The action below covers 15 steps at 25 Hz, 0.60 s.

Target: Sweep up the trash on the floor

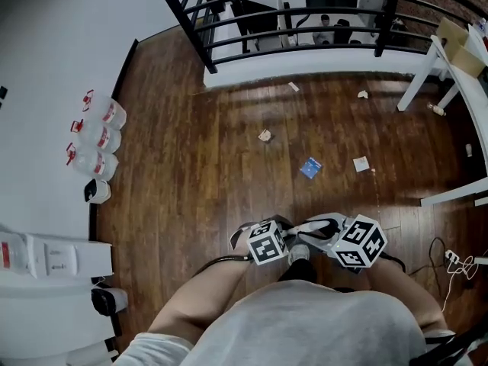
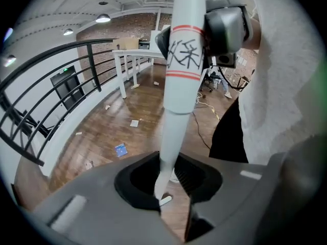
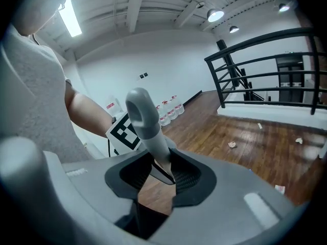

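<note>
Broom and pan in hand, trash ahead on the wood floor (image 1: 191,166).
My left gripper (image 2: 163,188) clamps the stiff, smooth white broom pole (image 2: 181,70), best held mid-shaft; my right gripper (image 3: 161,180) is closed on a light grey handle (image 3: 145,119). The far paper scraps (image 1: 361,163) and blue scrap (image 1: 310,168) look featherlight.

L gripper (image 2: 166,188) clamps pole (image 2: 181,60), R gripper (image 3: 162,175) clamps handle (image 3: 145,119). Both side by side near torso (image 1: 305,326), forearms (image 1: 200,292) angled inward.
</note>
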Each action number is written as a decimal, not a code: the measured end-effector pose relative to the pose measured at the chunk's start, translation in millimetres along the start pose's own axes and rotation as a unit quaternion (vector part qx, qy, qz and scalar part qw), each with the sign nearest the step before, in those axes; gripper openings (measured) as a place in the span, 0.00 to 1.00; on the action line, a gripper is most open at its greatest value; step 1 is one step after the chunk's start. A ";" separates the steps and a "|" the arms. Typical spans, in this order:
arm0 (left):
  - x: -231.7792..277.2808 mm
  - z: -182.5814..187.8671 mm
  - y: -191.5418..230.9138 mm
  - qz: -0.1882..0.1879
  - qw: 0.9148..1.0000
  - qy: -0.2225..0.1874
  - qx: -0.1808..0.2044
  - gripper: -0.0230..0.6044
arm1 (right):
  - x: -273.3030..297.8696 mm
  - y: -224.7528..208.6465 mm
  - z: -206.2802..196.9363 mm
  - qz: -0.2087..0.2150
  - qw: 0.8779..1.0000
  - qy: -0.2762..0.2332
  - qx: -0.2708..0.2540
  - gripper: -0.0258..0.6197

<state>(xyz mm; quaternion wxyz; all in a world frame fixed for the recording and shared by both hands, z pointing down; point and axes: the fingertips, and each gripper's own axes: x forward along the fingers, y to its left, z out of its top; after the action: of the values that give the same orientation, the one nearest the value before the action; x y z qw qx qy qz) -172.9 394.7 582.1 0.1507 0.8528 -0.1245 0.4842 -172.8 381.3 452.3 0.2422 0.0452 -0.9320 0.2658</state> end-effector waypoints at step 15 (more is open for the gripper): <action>9.8 21.4 100.5 0.035 0.998 -0.029 -0.045 0.17 | 12.3 -90.0 47.8 0.028 1.000 0.005 -0.002 0.23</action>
<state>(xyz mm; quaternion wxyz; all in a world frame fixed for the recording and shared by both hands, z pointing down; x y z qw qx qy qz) -187.2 293.1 593.9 0.1680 0.8541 -0.1808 0.4579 -184.8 280.2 465.4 0.2396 0.0167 -0.9322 0.2706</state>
